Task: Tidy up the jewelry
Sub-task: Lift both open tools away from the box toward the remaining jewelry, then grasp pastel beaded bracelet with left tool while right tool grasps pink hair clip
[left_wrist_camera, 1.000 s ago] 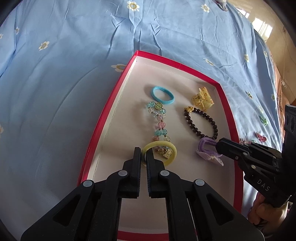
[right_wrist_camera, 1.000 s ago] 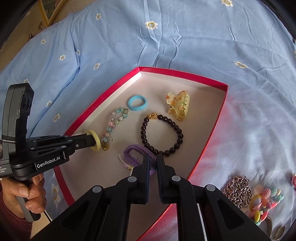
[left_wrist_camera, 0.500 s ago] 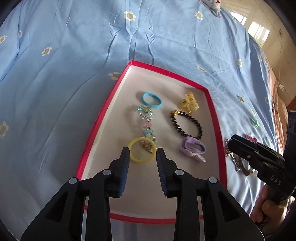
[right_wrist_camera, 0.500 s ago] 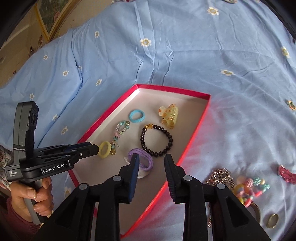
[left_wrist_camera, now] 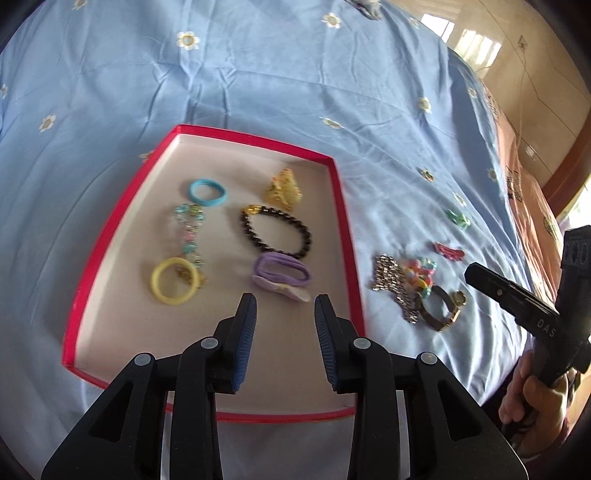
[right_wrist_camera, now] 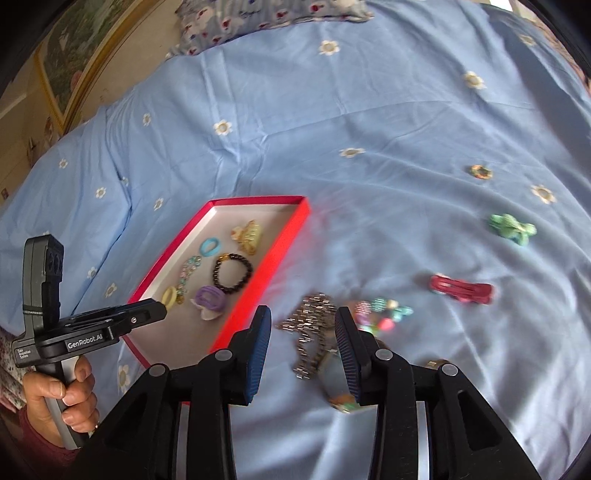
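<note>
A red-rimmed box (left_wrist_camera: 341, 206) (right_wrist_camera: 273, 254) lies on the blue bedsheet. Inside it are a yellow ring (left_wrist_camera: 173, 281), a pastel bead bracelet (left_wrist_camera: 189, 232), a blue hair tie (left_wrist_camera: 206, 192), a yellow claw clip (left_wrist_camera: 283, 189), a black bead bracelet (left_wrist_camera: 275, 230) and a purple scrunchie (left_wrist_camera: 282, 274) (right_wrist_camera: 210, 299). My left gripper (left_wrist_camera: 284, 308) hovers over the box's near end, jaws opening, nothing between them. My right gripper (right_wrist_camera: 303, 325) hangs right of the box above a silver chain (right_wrist_camera: 310, 332) and colourful beads (right_wrist_camera: 380, 314), jaws opening and empty.
On the sheet right of the box lie a red hair clip (right_wrist_camera: 461, 288), a green bow (right_wrist_camera: 511, 226), a small round ornament (right_wrist_camera: 481, 171) and a gold-and-black watch (left_wrist_camera: 441, 308). A flowered pillow (right_wrist_camera: 266, 18) lies at the far end. A hand (right_wrist_camera: 61, 397) holds the left gripper.
Both grippers let go, the left of the yellow ring and the right of the purple scrunchie, opened and drew back. The right one swung right, out of the box, over the loose jewelry.
</note>
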### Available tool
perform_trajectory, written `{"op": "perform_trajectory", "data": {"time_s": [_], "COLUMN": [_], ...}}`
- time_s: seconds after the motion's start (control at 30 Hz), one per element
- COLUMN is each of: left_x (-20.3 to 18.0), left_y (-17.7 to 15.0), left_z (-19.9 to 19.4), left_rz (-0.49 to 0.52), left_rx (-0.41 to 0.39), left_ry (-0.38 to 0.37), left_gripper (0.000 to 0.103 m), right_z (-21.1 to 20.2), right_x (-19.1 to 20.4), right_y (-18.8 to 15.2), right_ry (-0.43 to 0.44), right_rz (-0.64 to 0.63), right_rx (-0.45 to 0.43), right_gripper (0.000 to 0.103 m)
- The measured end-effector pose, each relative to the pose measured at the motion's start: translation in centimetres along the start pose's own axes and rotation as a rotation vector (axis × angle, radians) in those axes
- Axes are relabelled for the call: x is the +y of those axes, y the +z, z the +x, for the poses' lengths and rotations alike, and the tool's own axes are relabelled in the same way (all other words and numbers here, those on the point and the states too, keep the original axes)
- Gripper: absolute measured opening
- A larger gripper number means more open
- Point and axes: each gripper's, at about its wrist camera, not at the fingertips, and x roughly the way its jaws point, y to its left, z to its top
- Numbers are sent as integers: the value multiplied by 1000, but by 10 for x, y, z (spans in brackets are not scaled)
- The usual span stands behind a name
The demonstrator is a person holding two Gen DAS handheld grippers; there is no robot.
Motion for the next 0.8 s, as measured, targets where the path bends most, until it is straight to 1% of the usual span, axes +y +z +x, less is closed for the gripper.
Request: {"op": "perform_trajectory", "data": {"time_s": [0.2, 0.37, 0.8], "left_x": [-26, -44, -80], "left_y": [-4, -6, -10], "left_z": [3, 6, 15], "left_rz": [46, 76, 146], "left_rx": [14, 23, 48], "left_ry": [-28, -46, -80], "left_gripper": [32, 32, 32], "right_z": [-25, -38, -49], "right_x": [-33, -52, -75], "right_y": [-9, -17, -33], "right_ry": [-52, -80, -101], "right_rz": [65, 103, 146], "right_rx": [-34, -48, -53], "right_gripper": [38, 38, 38]}}
